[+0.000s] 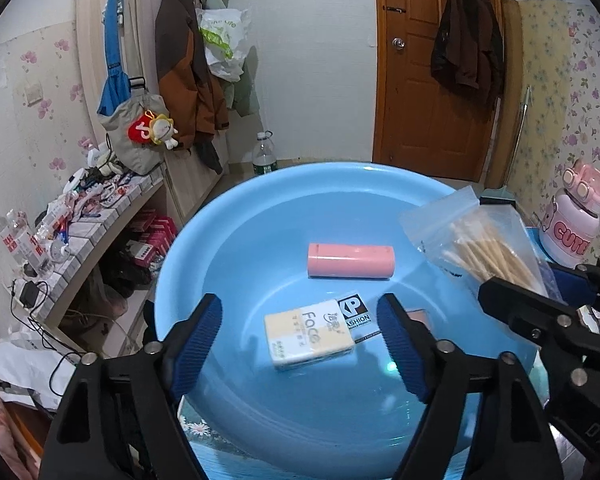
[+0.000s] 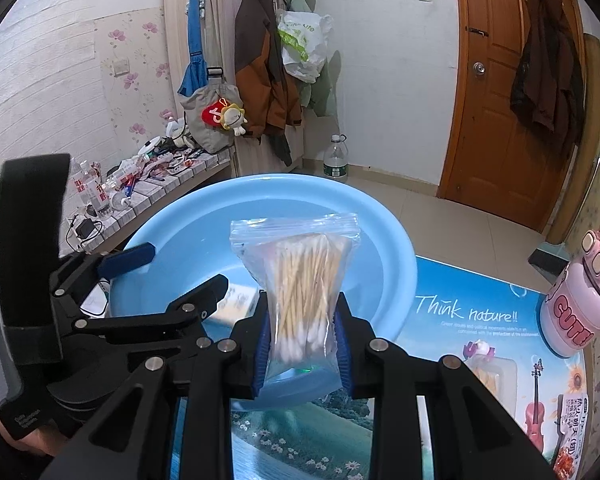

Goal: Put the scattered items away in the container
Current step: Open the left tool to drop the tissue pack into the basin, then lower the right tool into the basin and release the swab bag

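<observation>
Over blue basin (image 2: 396,248): clear cotton-swab bag (image 2: 300,292) pinched by right hand-held gripper (image 2: 302,350); left hand-held gripper (image 1: 300,340) spread

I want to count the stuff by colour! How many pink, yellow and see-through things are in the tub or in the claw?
Pink: 1, the pink tube in the blue tub.
Yellow: 1, the tissue pack in the tub.
See-through: 1, the cotton swab bag in the right claw.
Total: 3

Glossy smooth plastic basin (image 1: 228,240), clear plastic swab bag (image 2: 296,280), ribbed blue pads (image 1: 198,334)
</observation>
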Tool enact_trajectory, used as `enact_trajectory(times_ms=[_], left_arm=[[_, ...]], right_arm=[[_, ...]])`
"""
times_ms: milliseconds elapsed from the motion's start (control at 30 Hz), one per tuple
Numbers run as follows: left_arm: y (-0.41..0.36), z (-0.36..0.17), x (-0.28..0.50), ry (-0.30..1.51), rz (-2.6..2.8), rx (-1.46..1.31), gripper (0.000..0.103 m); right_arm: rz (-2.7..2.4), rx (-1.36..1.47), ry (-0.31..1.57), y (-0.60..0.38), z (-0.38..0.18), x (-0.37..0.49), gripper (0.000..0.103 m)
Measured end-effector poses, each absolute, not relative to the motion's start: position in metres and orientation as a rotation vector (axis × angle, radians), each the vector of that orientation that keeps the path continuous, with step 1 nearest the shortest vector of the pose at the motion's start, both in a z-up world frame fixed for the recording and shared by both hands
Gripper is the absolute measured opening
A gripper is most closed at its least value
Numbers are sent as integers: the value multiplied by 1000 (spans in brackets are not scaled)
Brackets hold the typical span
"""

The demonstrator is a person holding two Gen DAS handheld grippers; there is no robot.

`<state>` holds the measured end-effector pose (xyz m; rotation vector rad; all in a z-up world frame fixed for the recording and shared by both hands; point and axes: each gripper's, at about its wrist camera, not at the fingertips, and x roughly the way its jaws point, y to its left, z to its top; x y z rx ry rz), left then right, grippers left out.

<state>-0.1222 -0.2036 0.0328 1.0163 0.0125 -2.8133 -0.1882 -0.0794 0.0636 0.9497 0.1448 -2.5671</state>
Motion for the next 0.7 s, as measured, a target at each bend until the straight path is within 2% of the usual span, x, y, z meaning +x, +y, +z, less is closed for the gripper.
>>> enact_trajectory(times_ms=[200, 367, 700], left_arm=[[-209, 41, -113, 25, -2808, 968, 88], [-217, 45, -102, 62, -2796, 928, 103], [-233, 47, -90, 94, -2758, 891, 103]], right_arm=[[-2569, 946, 142, -80, 64, -188, 29], [-2569, 942, 145, -81, 64, -187, 29], [-2572, 934, 151, -85, 66, -185, 29]])
